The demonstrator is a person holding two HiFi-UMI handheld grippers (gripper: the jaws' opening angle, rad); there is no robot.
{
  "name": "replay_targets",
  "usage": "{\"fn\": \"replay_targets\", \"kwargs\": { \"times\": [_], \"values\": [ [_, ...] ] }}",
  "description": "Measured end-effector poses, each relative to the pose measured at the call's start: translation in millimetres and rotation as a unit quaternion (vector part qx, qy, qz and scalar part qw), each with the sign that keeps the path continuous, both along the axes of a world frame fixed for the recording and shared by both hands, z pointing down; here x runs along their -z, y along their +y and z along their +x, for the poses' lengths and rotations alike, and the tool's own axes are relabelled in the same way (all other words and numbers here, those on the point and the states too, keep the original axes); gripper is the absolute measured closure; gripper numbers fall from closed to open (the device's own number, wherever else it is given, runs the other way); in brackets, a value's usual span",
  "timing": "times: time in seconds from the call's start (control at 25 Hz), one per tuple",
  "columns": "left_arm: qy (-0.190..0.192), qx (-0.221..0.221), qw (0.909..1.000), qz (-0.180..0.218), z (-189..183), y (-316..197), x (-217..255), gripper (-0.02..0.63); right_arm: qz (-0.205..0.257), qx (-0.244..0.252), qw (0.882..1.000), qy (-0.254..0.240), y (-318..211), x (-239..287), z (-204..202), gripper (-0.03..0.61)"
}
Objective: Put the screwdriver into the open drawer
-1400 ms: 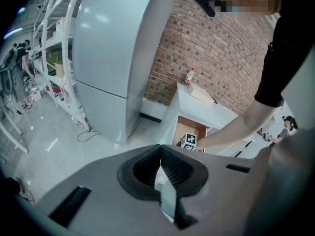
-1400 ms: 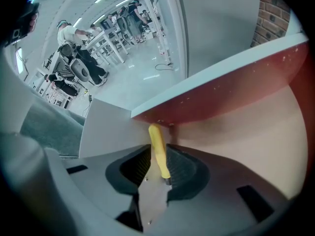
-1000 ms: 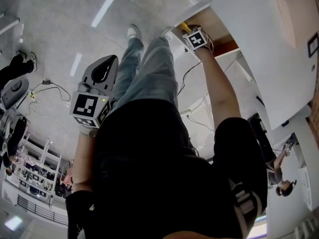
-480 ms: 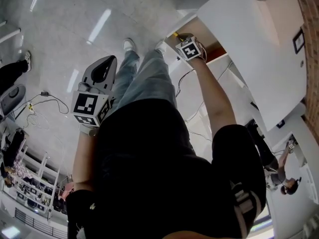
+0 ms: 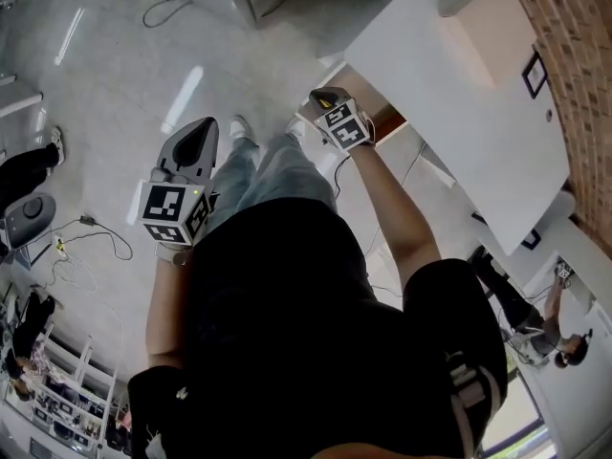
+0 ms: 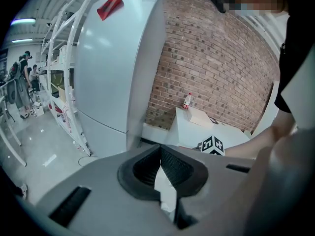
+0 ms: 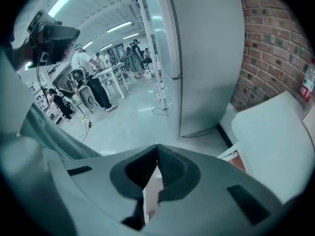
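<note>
In the head view my right gripper (image 5: 321, 97) hangs above the front edge of the open drawer (image 5: 389, 121), whose brown inside shows under the white cabinet top (image 5: 449, 84). Its jaws are shut with nothing between them, as the right gripper view also shows (image 7: 157, 157). No screwdriver is visible in any view; the drawer's inside is mostly hidden by the gripper and my arm. My left gripper (image 5: 199, 132) is held out over the floor to the left of my legs, away from the drawer. Its jaws (image 6: 158, 149) meet at the tips, empty.
A tall grey cabinet (image 6: 115, 68) stands left of the white cabinet, against a brick wall (image 6: 216, 68). A box (image 6: 203, 118) and a small bottle (image 6: 187, 101) sit on the white top. Cables (image 5: 91, 232) lie on the floor, and people stand at tables (image 7: 106, 77) farther off.
My right gripper has come up and out of the drawer, and the yellow tip seen beside it earlier is gone from view. The left gripper has risen a little.
</note>
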State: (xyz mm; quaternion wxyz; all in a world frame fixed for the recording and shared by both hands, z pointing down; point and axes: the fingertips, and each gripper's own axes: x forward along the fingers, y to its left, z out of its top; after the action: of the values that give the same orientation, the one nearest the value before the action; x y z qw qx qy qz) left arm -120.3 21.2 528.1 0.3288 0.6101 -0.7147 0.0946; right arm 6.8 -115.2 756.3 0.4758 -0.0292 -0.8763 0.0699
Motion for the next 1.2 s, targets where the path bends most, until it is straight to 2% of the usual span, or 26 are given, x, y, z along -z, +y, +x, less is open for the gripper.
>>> {"fn": "replay_targets", "kwargs": {
  "times": [0.24,0.48,0.64,0.96,1.2],
  "values": [
    [-0.012,0.011,0.9996,0.024,-16,-7,25,0.611,0.015,-0.022,0.996,-0.08,-3,98,-26,0.568],
    [-0.029,0.014,0.9981,0.051,-39,-21,51,0.611,0.031,-0.05,0.987,-0.153,-15,193,-45,0.568],
    [-0.015,0.017,0.9959,0.088,-47,-29,76,0.611,0.049,-0.063,0.979,-0.188,-22,247,-50,0.568],
    [-0.027,-0.008,0.9871,0.157,-53,-46,140,0.611,0.077,-0.075,0.961,-0.256,-21,344,-63,0.568],
    [-0.052,-0.021,0.9753,0.214,-63,-52,193,0.611,0.104,-0.072,0.939,-0.32,-17,418,-75,0.568]
  ]
}}
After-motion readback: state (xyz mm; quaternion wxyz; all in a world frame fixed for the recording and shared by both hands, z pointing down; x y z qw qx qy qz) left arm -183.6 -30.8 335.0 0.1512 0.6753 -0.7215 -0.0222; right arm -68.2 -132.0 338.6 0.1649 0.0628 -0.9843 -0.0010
